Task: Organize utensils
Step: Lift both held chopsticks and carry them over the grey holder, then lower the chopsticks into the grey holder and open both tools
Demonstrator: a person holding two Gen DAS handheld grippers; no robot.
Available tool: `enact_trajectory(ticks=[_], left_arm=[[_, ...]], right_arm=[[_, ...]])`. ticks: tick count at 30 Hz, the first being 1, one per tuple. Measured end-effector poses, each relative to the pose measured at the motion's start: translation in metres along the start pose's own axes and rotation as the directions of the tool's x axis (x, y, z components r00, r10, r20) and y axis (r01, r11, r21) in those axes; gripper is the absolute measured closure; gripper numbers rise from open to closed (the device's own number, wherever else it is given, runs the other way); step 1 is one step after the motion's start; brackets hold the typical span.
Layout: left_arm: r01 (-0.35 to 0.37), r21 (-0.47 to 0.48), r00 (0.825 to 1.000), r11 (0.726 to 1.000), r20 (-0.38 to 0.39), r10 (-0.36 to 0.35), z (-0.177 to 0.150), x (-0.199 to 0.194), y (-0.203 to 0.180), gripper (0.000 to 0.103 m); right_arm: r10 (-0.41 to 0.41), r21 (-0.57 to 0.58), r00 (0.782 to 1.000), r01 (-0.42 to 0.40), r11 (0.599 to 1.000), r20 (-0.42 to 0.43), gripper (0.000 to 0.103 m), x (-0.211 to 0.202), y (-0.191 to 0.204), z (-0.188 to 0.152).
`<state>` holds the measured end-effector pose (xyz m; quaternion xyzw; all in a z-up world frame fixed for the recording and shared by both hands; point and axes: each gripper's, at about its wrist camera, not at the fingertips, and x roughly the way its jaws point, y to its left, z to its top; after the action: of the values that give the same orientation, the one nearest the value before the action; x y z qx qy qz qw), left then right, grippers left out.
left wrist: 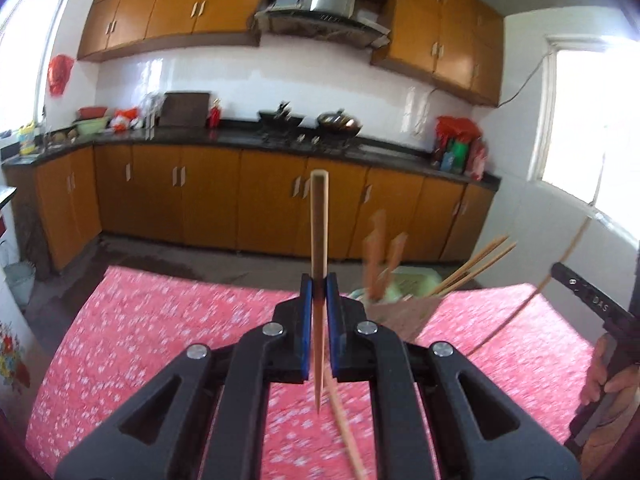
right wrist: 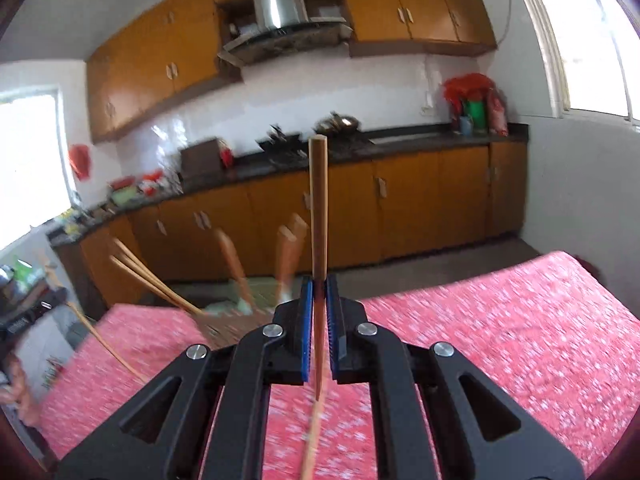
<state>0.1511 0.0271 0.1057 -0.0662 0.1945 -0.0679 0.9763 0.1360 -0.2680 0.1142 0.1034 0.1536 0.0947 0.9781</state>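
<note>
Orange-brown wooden wall cabinets over white glossy tiled backsplash. Matching base cabinets under dark stone countertop, with steel range hood above black gas stove. Bright daylit windows at both ends. Grey floor below. Red floral tablecloth in front.

Motion blur smears the utensil holder and the wooden handles standing in it — their kind cannot be told in either view. The chopstick in the left gripper is hidden where the blue pads cover its middle, as is the chopstick in the right gripper. A second stick runs out at the lower edge — blurred, its far end unseen.
</note>
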Motion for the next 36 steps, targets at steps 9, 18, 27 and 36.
enact_trajectory(ticks=[9, 18, 27, 36], left_arm=[[0.042, -0.025, 0.980, 0.999, 0.197, -0.036, 0.063, 0.001, -0.050, 0.095], [-0.024, -0.044, 0.945, 0.999, 0.326, 0.037, 0.098, 0.045, -0.074, 0.095], [-0.026, -0.073, 0.973, 0.997, 0.227, 0.042, 0.070, 0.104, -0.067, 0.094], [-0.044, -0.047, 0.974, 0.998, 0.219, 0.053, 0.064, 0.079, -0.060, 0.075]], right_arm=[[0.089, -0.014, 0.979, -0.087, 0.996, 0.183, 0.095, -0.005, 0.040, 0.047], [0.048, -0.035, 0.985, -0.043, 0.998, 0.167, 0.095, 0.039, 0.046, 0.052], [0.026, -0.039, 0.999, -0.024, 0.999, 0.037, 0.095, 0.074, 0.039, 0.024], [0.005, -0.021, 0.997, -0.004, 1.000, 0.078, 0.074, 0.048, 0.033, 0.031]])
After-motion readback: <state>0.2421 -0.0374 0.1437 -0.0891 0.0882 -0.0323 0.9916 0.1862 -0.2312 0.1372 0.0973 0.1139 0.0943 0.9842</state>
